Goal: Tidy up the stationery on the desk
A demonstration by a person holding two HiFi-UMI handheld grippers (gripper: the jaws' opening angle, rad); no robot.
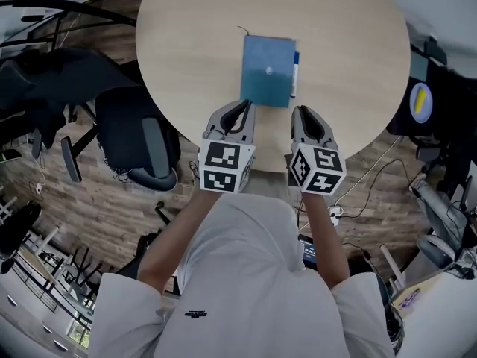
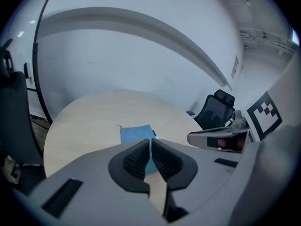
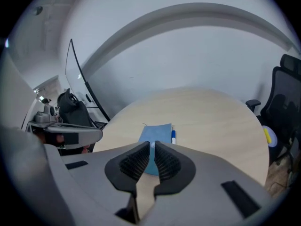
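A blue notebook point(image 1: 268, 71) lies flat on the round light-wood table point(image 1: 194, 43), with a blue-and-white pen point(image 1: 295, 73) alongside its right edge. Both grippers hover over the table's near edge, just short of the notebook and touching nothing. My left gripper point(image 1: 244, 107) is shut and empty; in its own view the notebook point(image 2: 136, 133) shows beyond its jaws point(image 2: 150, 145). My right gripper point(image 1: 298, 112) stands with its jaws almost together, only a thin slit between them, and holds nothing. The right gripper view shows the notebook point(image 3: 157, 133) and the pen point(image 3: 173, 136) past its tips point(image 3: 152, 147).
A black office chair point(image 1: 138, 136) stands at the table's left near side. Another black chair point(image 3: 287, 93) sits at the far right, beside a dark stand with a yellow item point(image 1: 422, 101). Cables run over the wood floor point(image 1: 373, 185) on the right.
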